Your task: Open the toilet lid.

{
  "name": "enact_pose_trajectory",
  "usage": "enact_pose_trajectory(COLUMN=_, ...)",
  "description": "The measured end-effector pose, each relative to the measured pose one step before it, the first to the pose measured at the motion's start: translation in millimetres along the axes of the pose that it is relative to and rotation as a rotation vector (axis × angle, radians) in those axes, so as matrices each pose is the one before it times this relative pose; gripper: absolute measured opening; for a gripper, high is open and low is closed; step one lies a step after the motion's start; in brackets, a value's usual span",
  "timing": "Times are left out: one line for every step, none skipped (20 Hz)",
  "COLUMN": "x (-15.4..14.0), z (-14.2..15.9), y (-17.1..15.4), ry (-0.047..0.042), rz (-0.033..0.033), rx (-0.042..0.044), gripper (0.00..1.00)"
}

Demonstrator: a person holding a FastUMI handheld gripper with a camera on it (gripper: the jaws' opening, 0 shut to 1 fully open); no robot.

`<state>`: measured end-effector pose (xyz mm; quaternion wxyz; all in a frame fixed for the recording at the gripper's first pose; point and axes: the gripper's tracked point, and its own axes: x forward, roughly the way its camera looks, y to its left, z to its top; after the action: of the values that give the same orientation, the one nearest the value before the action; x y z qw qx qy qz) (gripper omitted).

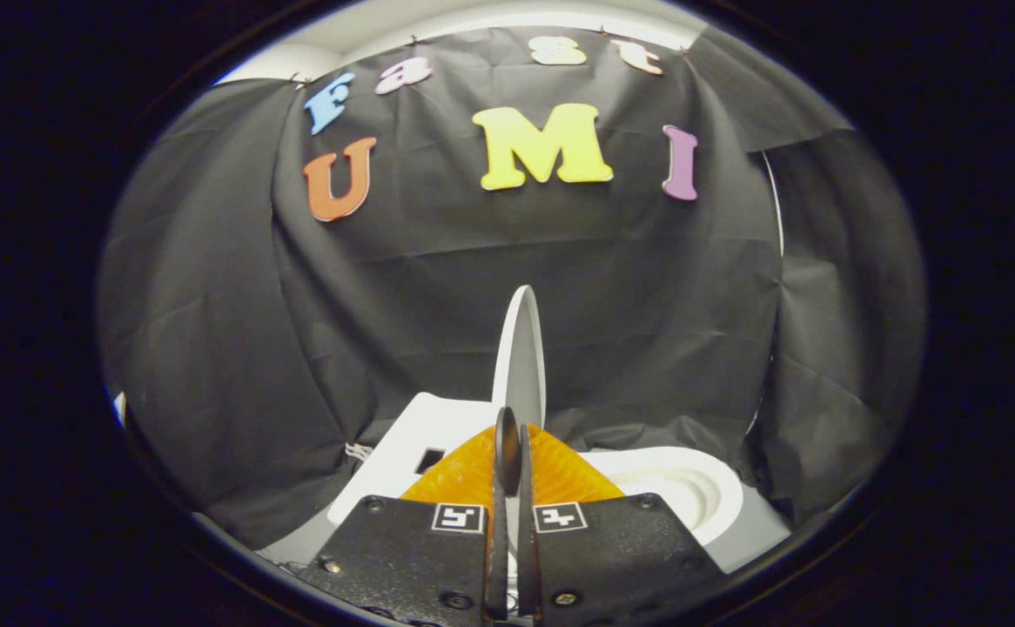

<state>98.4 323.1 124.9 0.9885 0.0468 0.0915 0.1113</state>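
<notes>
One white toilet lid standing upright edge-on at 12 o'clock just beyond the gripper, jaws closed with two fingers nearly touching, one toilet bowl at 3 o'clock, one tank at 10 o'clock

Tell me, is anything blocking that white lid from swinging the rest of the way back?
Nothing visible does. The toilet lid stands on edge, pinched between the gripper fingers. Beyond it hangs just the black cloth wall, with the open bowl off to one side.

A staged booth: black cloth wall hung behind a small white toilet.
</notes>
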Motion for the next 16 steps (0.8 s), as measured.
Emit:
enact_pose_trajectory(x=0.16, z=-0.23, y=6.42, ry=-0.00285, rz=0.00188, rx=-0.02212, gripper=0.08)
enact_pose_trajectory(x=0.76, z=-0.43, y=6.6, ry=-0.0026, rz=0.00278, rx=-0.02074, gripper=0.08)
enact_pose_trajectory(x=1.07, z=-0.05, y=5.62, ry=-0.00321, rz=0.00207, rx=-0.02227, gripper=0.08)
enact_pose_trajectory(x=1.41, z=-0.88, y=5.32, ry=-0.00057, rz=0.00131, rx=-0.02585, gripper=0.08)
enact_pose_trajectory(x=0.67, z=-0.3, y=5.94, ry=0.00011, rz=0.00054, rx=-0.02832, gripper=0.08)
enact_pose_trajectory(x=0.6, z=0.23, y=5.98, ry=-0.00024, rz=0.00126, rx=-0.03265, gripper=0.08)
enact_pose_trajectory(x=0.56, z=-0.23, y=4.12, ry=-0.00295, rz=-0.00014, rx=-0.03657, gripper=0.08)
enact_pose_trajectory(x=0.95, z=1.15, y=4.47, ry=-0.00743, rz=0.00297, rx=-0.0318, gripper=0.1)
enact_pose_trajectory(x=0.6, z=1.15, y=3.72, ry=-0.01101, rz=0.00428, rx=-0.04406, gripper=0.12)
enact_pose_trajectory(x=0.5, z=-1.24, y=5.14, ry=-0.01261, rz=0.00678, rx=-0.04007, gripper=0.17)
enact_pose_trajectory(x=-0.85, z=1.78, y=3.38, ry=-0.01752, rz=0.01142, rx=-0.02064, gripper=0.2)
enact_pose_trajectory(x=-1.32, z=4.94, y=3.85, ry=-0.02647, rz=0.02463, rx=0.00119, gripper=0.34)
enact_pose_trajectory(x=-3.99, z=6.8, y=1.27, ry=-0.03502, rz=0.00115, rx=0.01204, gripper=0.47)
enact_pose_trajectory(x=-3.29, z=7.18, y=-8.16, ry=-0.04497, rz=-0.01636, rx=0.01228, gripper=0.61)
enact_pose_trajectory(x=-5.83, z=10.43, y=-6.83, ry=-0.04231, rz=-0.01565, rx=0.01552, gripper=0.74)
enact_pose_trajectory(x=-1.51, z=5.45, y=-4.25, ry=-0.03812, rz=-0.00885, rx=0.01718, gripper=0.88)
